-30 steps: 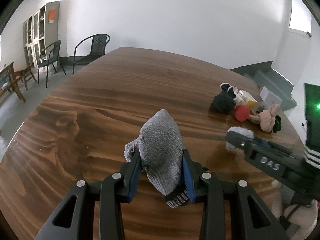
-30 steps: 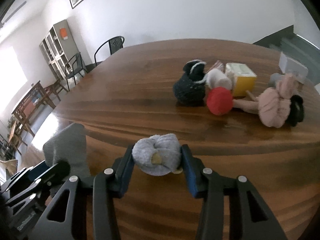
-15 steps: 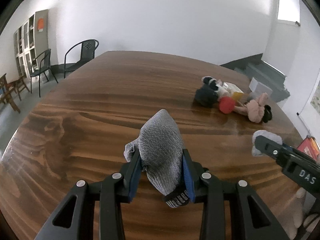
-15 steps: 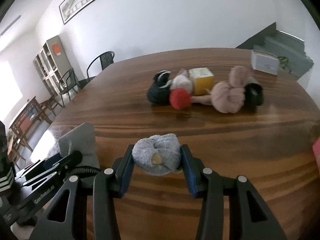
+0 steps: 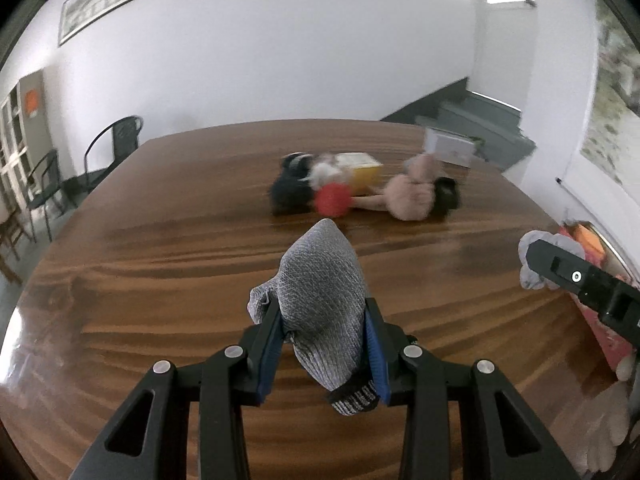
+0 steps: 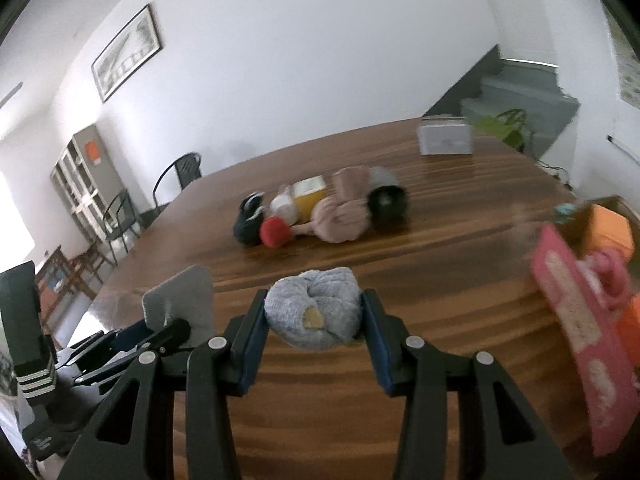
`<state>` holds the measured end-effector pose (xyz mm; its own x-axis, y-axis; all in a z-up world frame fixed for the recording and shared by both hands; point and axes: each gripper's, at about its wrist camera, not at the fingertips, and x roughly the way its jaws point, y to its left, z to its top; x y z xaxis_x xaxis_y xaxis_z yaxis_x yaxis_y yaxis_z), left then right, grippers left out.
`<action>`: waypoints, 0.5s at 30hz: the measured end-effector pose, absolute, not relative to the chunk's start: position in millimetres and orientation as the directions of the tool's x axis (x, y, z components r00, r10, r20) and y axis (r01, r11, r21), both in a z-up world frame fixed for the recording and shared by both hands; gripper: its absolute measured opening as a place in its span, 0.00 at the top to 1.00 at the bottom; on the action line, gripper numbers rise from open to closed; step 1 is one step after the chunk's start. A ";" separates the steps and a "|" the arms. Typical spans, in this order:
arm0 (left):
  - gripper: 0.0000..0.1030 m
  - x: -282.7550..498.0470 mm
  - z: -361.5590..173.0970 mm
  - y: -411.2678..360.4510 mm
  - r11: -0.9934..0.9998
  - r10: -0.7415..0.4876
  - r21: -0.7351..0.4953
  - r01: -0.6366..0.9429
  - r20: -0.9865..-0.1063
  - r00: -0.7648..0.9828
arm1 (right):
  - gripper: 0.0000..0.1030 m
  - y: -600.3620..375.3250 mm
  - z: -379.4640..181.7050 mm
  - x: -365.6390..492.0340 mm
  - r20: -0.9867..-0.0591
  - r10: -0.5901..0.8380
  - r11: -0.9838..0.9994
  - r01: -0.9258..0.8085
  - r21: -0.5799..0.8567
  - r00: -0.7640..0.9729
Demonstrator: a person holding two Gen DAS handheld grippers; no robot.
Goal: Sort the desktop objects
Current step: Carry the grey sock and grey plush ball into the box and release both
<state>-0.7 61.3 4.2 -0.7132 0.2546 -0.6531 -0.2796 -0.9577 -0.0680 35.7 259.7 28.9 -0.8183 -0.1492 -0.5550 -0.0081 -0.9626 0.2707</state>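
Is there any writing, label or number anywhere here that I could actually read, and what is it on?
None can be read.
Framed picture on the wall: any marks too small to read.
White box at the far end of the table: faint print, blurred.
Yellow box: pale label, blurred.
Pink card at the right: pale marks, blurred.

Two grey socks are held above the wooden table: one flat sock (image 5: 324,304) and one rolled sock (image 6: 314,314). One far pile (image 6: 320,212) of rolled socks lies around one yellow box (image 6: 308,196); blur prevents a count. One white box (image 6: 446,140) stands beyond, and two chairs (image 6: 176,178) by the far-left wall.
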 end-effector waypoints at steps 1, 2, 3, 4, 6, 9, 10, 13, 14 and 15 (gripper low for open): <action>0.62 1.0 5.5 69.5 -0.953 0.265 -0.066 -0.295 -0.653 -0.709 | 0.53 267.7 30.6 41.2 -0.549 -0.140 -0.961 -0.020 0.275 -0.824; 0.62 2.6 6.8 77.7 -0.948 0.276 -0.065 -0.311 -0.653 -0.705 | 0.53 275.4 32.1 46.3 -0.543 -0.132 -0.959 -0.031 0.280 -0.829; 0.62 4.5 8.5 85.3 -0.943 0.287 -0.063 -0.327 -0.653 -0.701 | 0.53 284.3 34.0 52.7 -0.536 -0.122 -0.957 -0.043 0.286 -0.835; 0.62 6.7 10.8 93.3 -0.937 0.298 -0.060 -0.344 -0.652 -0.698 | 0.53 292.9 36.2 59.2 -0.529 -0.112 -0.956 -0.054 0.289 -0.841; 0.62 10.8 15.2 110.5 -0.924 0.320 -0.054 -0.378 -0.649 -0.690 | 0.53 311.2 41.7 73.1 -0.514 -0.080 -0.954 -0.084 0.287 -0.854; 0.62 17.7 23.4 137.6 -0.899 0.362 -0.052 -0.434 -0.646 -0.672 | 0.53 340.8 49.8 92.9 -0.494 -0.022 -0.948 -0.139 0.286 -0.869; 0.62 20.3 26.2 147.1 -0.890 0.376 -0.050 -0.453 -0.644 -0.667 | 0.53 351.3 52.4 99.2 -0.489 -0.001 -0.945 -0.160 0.287 -0.872; 0.62 25.4 31.8 170.4 -0.865 0.413 -0.056 -0.498 -0.642 -0.646 | 0.53 382.8 59.6 114.9 -0.480 0.068 -0.932 -0.228 0.283 -0.874; 0.62 26.9 33.2 177.5 -0.858 0.424 -0.058 -0.510 -0.641 -0.640 | 0.53 393.3 61.7 119.0 -0.480 0.093 -0.926 -0.252 0.280 -0.872; 0.62 28.5 34.3 184.0 -0.851 0.432 -0.058 -0.521 -0.640 -0.635 | 0.53 403.9 63.9 123.2 -0.480 0.117 -0.920 -0.277 0.277 -0.870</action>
